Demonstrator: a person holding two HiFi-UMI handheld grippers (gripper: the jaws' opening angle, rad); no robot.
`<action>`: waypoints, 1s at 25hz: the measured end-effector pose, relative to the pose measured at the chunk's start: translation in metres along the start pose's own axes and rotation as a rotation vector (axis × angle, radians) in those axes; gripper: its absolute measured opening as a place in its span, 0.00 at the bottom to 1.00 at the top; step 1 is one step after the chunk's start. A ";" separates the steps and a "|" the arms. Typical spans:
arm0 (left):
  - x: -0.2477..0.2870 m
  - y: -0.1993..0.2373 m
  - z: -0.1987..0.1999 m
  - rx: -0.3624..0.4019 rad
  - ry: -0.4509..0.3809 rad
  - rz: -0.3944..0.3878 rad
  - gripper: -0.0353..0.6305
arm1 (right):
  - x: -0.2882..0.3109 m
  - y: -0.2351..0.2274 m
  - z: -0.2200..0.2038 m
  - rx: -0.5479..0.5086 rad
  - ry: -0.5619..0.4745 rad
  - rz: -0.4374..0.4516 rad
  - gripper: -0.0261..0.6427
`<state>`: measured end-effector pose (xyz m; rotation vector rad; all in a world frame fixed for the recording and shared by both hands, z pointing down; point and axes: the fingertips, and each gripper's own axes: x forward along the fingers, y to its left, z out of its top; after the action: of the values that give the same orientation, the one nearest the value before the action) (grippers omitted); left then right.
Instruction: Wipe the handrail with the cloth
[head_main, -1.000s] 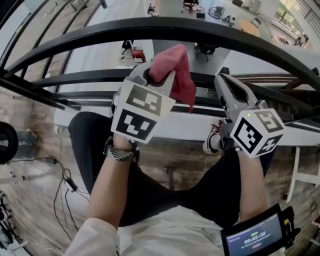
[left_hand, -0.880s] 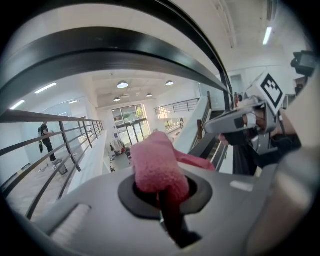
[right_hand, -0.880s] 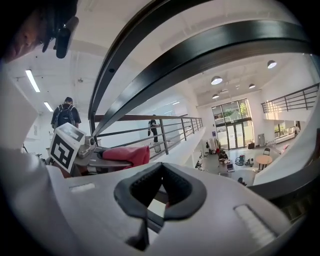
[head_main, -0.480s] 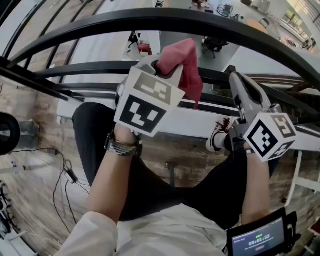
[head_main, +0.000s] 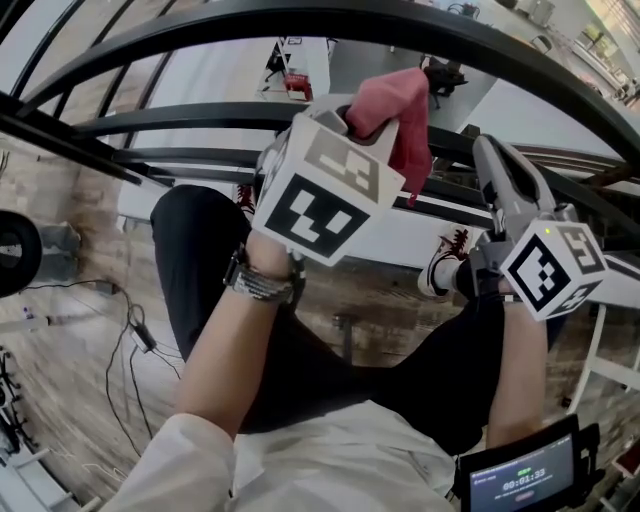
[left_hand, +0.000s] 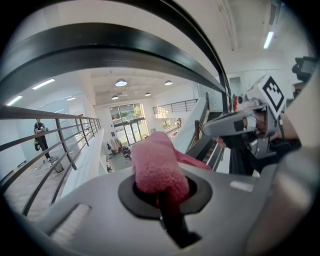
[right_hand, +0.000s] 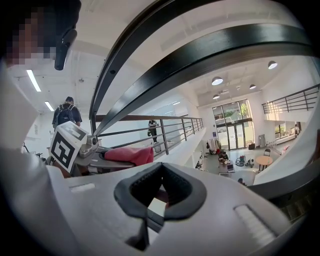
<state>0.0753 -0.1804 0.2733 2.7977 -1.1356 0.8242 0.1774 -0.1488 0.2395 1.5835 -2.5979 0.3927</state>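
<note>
- At the far left of the head view, thin wires (head_main: 130, 335) lay on the brick floor (head_main: 60, 400).
- The left claw (head_main: 350, 122) was left of the middle of the head view. Its big marker cube (head_main: 325, 190) faced up. A dark wristband (head_main: 262, 283) sat on the arm under it.
- In the left gripper view, the left claw (left_hand: 160, 192) was shut tight on the cloth (left_hand: 157, 165). The cloth puffed up out of the round hole between the jaws.
- The cloth (head_main: 398, 105) was pink and soft. It stuck up from the claw, and one end hung down to the right.
- The black handrail (head_main: 180, 42) curved across the top of the head view, from left to right. Thinner black bars (head_main: 170, 120) ran below it.
- In the left gripper view, the handrail (left_hand: 100, 55) ran above the cloth with a gap between them. They did not touch.
- A shoe (head_main: 440, 270) showed low down, between the two claws.
- The right claw (head_main: 488, 152) was at the right of the head view, just beside the cloth. Its own marker cube (head_main: 555, 265) sat behind it.
- In the right gripper view, the right claw (right_hand: 160, 192) had its jaws together, with nothing held in them. The handrail (right_hand: 225, 50) arched over it. The cloth (right_hand: 130, 155) showed at the left, below the rail.
- At the bottom right of the head view, a small screen (head_main: 515, 478) sat on the right arm.
</note>
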 end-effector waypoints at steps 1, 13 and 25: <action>0.001 -0.002 0.001 0.004 -0.005 -0.003 0.09 | 0.000 0.000 0.000 -0.001 0.001 0.001 0.04; 0.011 -0.025 0.007 0.027 -0.032 -0.054 0.09 | -0.005 -0.008 -0.004 0.004 0.000 -0.017 0.04; 0.021 -0.045 0.017 0.053 -0.028 -0.082 0.09 | -0.016 -0.020 -0.010 0.019 -0.004 -0.030 0.04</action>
<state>0.1251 -0.1648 0.2769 2.8857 -1.0098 0.8231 0.2018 -0.1409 0.2494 1.6295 -2.5776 0.4137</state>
